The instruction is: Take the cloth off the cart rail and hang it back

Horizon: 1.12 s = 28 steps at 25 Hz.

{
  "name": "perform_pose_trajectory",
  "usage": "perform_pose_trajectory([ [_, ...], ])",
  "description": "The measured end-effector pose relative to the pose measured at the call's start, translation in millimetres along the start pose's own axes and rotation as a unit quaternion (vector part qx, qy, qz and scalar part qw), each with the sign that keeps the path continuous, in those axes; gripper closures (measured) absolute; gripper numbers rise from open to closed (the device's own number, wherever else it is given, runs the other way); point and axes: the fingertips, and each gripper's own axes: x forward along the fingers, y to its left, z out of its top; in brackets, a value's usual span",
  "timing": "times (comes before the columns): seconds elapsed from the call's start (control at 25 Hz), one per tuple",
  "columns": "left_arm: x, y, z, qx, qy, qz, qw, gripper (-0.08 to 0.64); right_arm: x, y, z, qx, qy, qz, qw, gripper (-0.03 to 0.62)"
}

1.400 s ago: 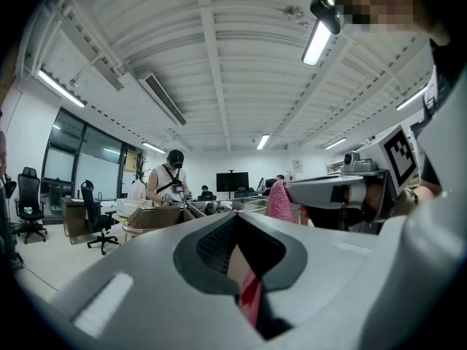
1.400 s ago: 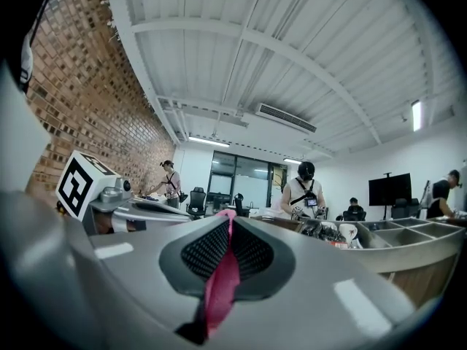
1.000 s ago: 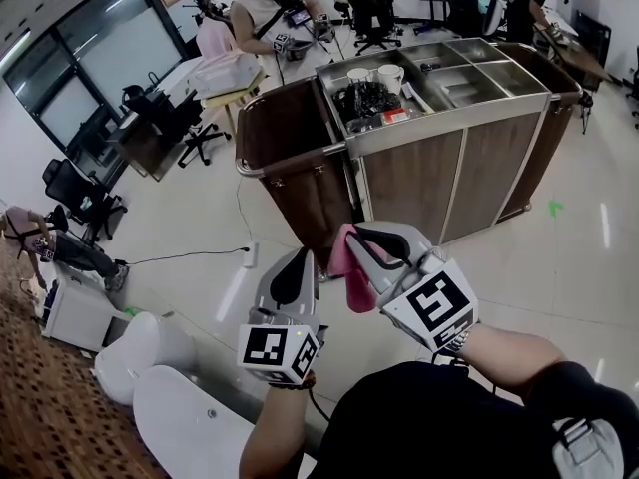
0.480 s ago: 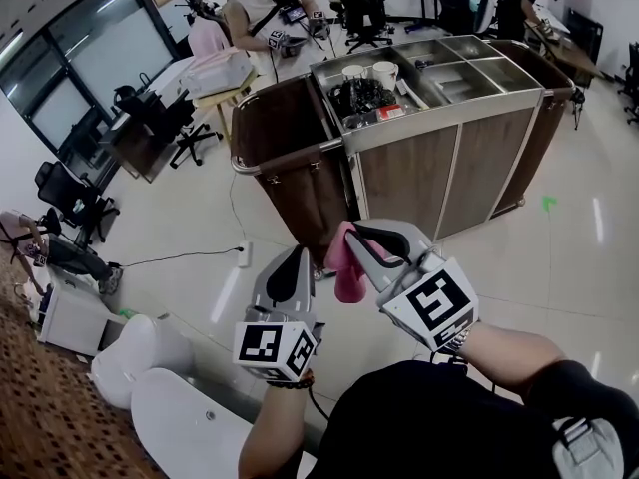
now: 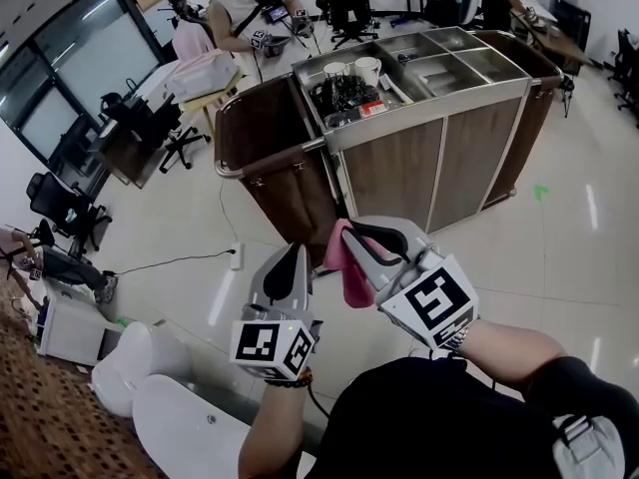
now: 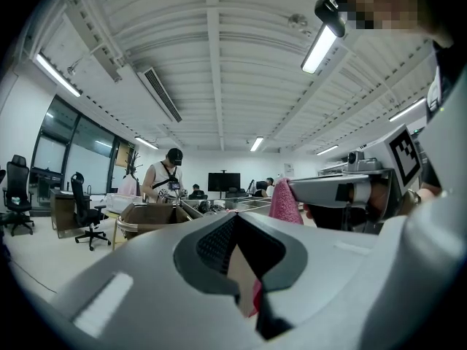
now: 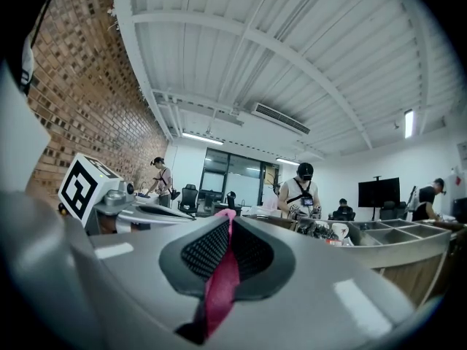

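Evidently soft and light, the pink cloth (image 5: pixel 346 267) is pinched by one edge between the clenched fingers of the right gripper (image 5: pixel 359 239), and the rest droops limp below the fingertips. Little slip is expected. A hold near an upper edge is judged best, so that the folds can be draped. The left gripper (image 5: pixel 294 255), just beside it, is closed on nothing. The cart rail (image 5: pixel 268 164) is seen well beyond both sets of fingertips, bare, on the cart (image 5: pixel 439 158).
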Motion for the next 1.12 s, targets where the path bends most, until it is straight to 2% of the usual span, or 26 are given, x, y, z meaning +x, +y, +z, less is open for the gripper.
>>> perform_pose_trajectory([
  [0.28,29.7,-24.1,1.1,0.000,0.005,-0.020,0.9998,0.557,-16.1,-32.0,-0.2,-0.008,-0.006,-0.017,1.000,0.586],
  [0.48,56.9,-51.9,3.7,0.000,0.007,-0.040,0.9992,0.557,-38.5,-59.9,2.8,0.015,0.003,-0.039,0.999,0.586],
  [0.6,78.9,-70.4,-1.8,0.001,0.007,-0.051,0.9987,0.557,-52.0,-85.7,-1.1,-0.011,-0.009,-0.045,0.999,0.586],
  [0.76,111.8,-100.7,-13.4,0.003,0.006,-0.066,0.9978,0.557,-76.3,-122.1,-11.1,-0.014,-0.010,-0.061,0.998,0.586],
  [0.88,131.4,-124.7,-20.2,0.001,0.005,-0.082,0.9966,0.557,-98.5,-143.1,-18.4,0.021,0.007,-0.083,0.996,0.586],
  [1.0,149.6,-146.5,-23.4,-0.004,0.004,-0.106,0.9943,0.557,-115.3,-166.8,-18.2,-0.040,-0.012,-0.097,0.994,0.586],
  [1.04,155.7,-154.3,-23.6,-0.005,0.003,-0.117,0.9931,0.557,-121.6,-173.1,-18.6,-0.040,-0.011,-0.107,0.993,0.586],
  [1.12,168.9,-170.8,-25.7,-0.010,0.003,-0.141,0.9899,0.557,-136.8,-183.3,-22.5,0.005,0.011,-0.139,0.990,0.586],
])
